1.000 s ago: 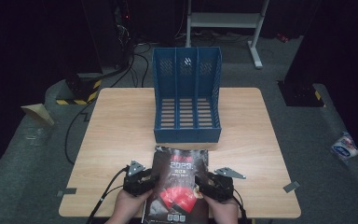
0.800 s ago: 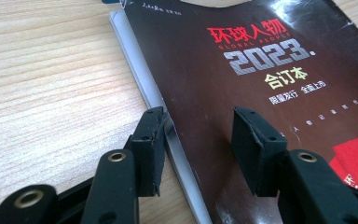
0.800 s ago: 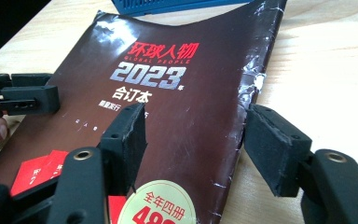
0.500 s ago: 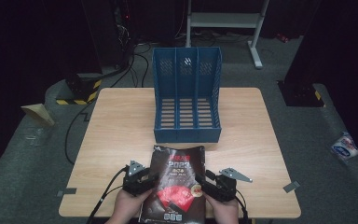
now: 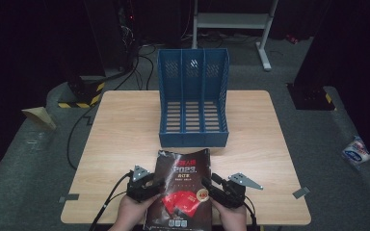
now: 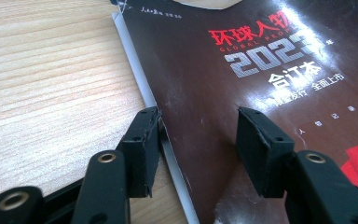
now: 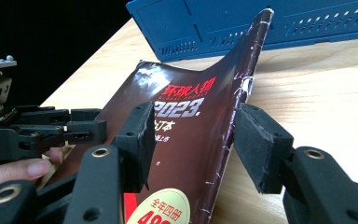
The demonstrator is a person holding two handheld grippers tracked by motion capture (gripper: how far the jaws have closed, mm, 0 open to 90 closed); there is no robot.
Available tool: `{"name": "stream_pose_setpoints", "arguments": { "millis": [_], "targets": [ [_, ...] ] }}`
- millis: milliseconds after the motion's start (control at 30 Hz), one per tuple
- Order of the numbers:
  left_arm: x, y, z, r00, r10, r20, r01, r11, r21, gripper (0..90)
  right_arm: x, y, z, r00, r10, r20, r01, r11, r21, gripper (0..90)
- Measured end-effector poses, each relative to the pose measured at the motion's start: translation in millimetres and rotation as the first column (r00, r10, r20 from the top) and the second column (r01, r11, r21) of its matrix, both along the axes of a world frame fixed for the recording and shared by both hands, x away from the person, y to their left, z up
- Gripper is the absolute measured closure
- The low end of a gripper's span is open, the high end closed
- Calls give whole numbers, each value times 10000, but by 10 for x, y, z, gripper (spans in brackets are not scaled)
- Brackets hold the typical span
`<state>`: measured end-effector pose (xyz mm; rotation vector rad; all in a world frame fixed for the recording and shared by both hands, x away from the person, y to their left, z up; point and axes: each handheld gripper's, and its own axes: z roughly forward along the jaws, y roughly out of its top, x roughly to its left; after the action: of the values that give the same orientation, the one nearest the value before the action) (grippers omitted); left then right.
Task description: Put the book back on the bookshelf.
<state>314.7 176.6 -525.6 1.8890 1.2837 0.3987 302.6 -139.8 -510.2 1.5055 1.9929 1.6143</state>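
Near edge: magazine [image 5: 180, 190] lies between my left gripper [image 5: 155, 186] and right gripper [image 5: 213, 186], so I can't cross there.
Left jaws: I straddle the magazine's spine edge, one jaw over bare table [image 5: 120, 134], one over the cover; jaws just opening, not pinching.
Right jaws: I see the magazine's raised edge standing between them, pads not pressing; jaws just closing.
Mid table: blue file rack [image 5: 193, 98] blocks the centre, just beyond the magazine's far edge.
Left of rack: I have open wood.
Right of rack: I have open wood too.
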Motion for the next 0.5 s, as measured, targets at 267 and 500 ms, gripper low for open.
{"name": "stream_pose_setpoints", "arguments": {
  "millis": [267,500],
  "targets": [
    [-3,-12,-2,9997,-246,-20,246,9997,-49,535,47,139,-63,9967,404,-708,-519,9841,-1699,492],
    [-8,-10,-2,9996,-293,57,292,9995,98,530,98,105,-65,9924,-659,-1035,267,9394,-3418,330]
  ]
}}
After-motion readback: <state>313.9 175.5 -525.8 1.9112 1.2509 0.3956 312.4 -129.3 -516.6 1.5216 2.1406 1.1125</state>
